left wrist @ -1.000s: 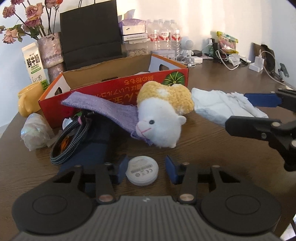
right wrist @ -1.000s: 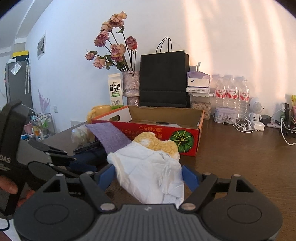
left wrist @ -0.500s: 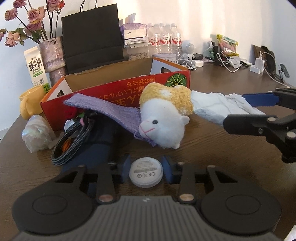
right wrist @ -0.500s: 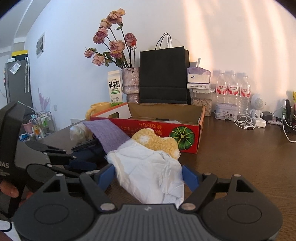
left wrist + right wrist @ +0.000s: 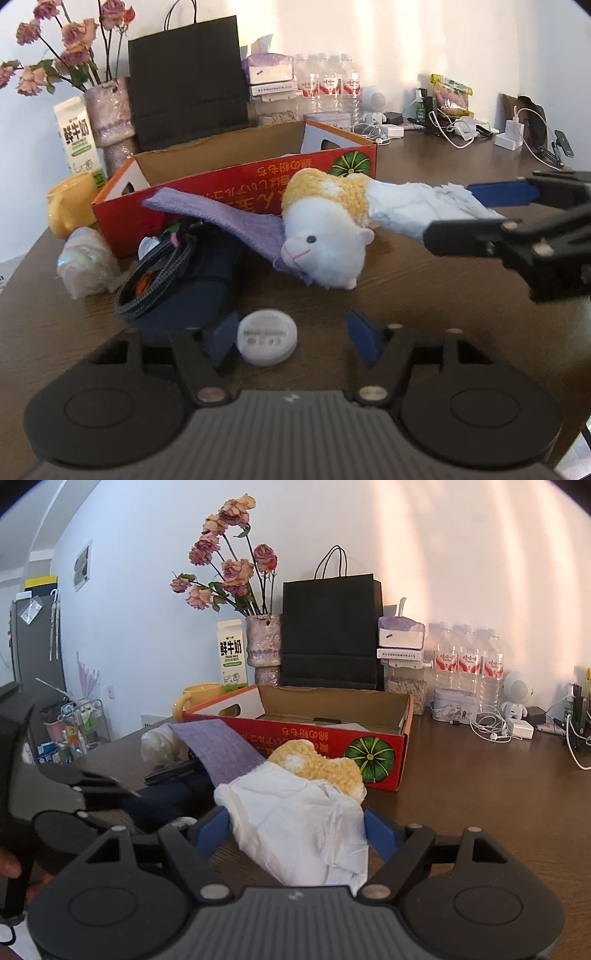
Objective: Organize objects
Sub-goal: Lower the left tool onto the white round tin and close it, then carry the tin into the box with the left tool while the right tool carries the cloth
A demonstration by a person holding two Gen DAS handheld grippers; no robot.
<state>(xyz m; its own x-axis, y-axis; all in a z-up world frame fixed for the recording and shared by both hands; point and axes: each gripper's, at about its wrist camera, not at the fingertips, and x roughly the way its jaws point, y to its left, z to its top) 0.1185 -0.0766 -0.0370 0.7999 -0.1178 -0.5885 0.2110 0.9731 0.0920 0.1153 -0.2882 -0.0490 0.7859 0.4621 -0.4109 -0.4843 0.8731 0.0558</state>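
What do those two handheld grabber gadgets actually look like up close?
Both look alike. The left gripper and right gripper each have a matt black plastic frame with a grey ribbed centre plate, two round black discs, bare metal pivot pins on angular black link arms, and flat blue pads on the jaws. White letters mark the left one's black casing. No cables or sleeves show.

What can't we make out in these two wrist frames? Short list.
- Box contents: both views, near wall hides most of the floor.
- White disc print: left view, too small to read.
- Plush toy face: right view, covered by the white cloth.
- Right tongs grip on the cloth: right view, the cloth hides the pads.
- Items under the purple cloth: left view, covered.
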